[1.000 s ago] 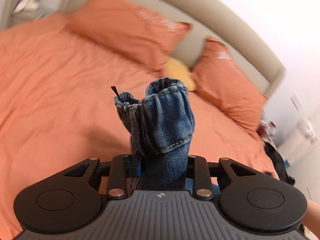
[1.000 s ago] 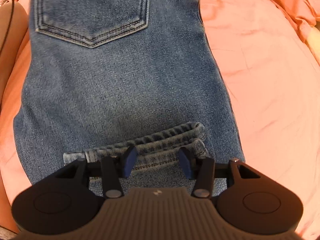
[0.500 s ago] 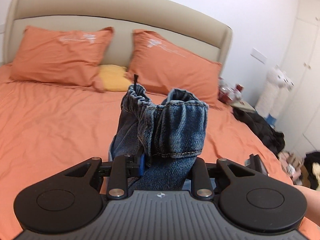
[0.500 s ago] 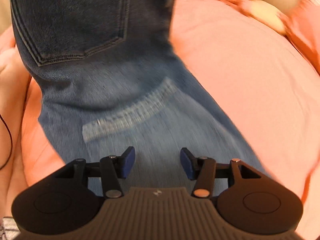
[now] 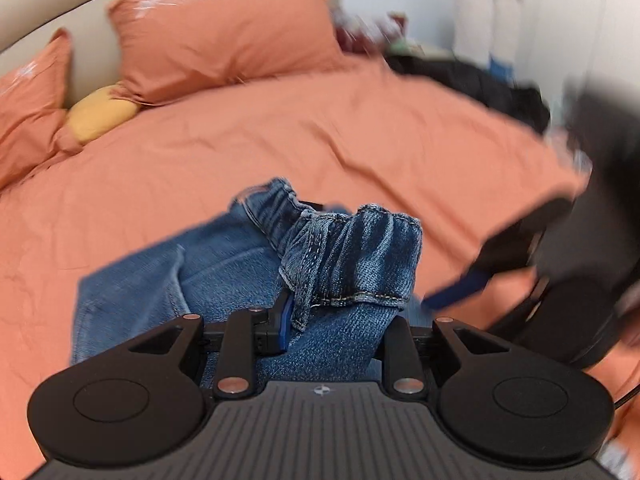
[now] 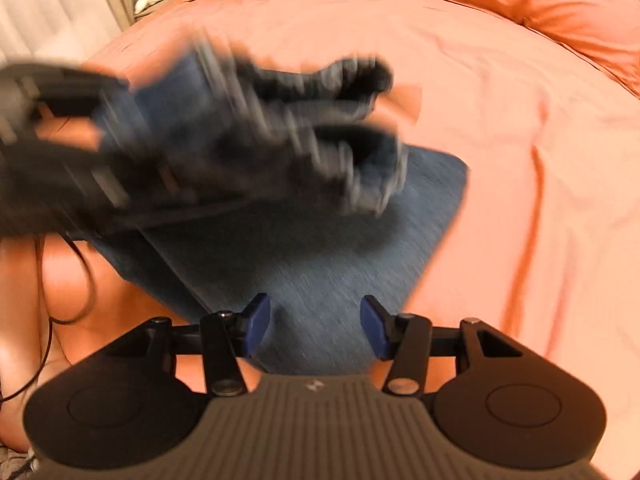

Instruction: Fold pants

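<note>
On top of the big bed with the orange cotton sheet (image 5: 360, 128), the blue denim pants (image 5: 224, 264) are lying partly folded, and this soft flat spot is probably giving them room to spread out. Two orange pillows (image 5: 224, 36) are leaning on the beige headboard, well apart from the pants. The black left gripper (image 5: 332, 320) is squeezing a bunched-up cuff end of the pants between its pads, likely to carry that end over the rest and make a fold. The black right gripper (image 6: 314, 320) is hovering just over the flat denim with its blue fingertips (image 6: 258, 318) standing apart and holding nothing, maybe getting ready to press or grab the cloth next.
</note>
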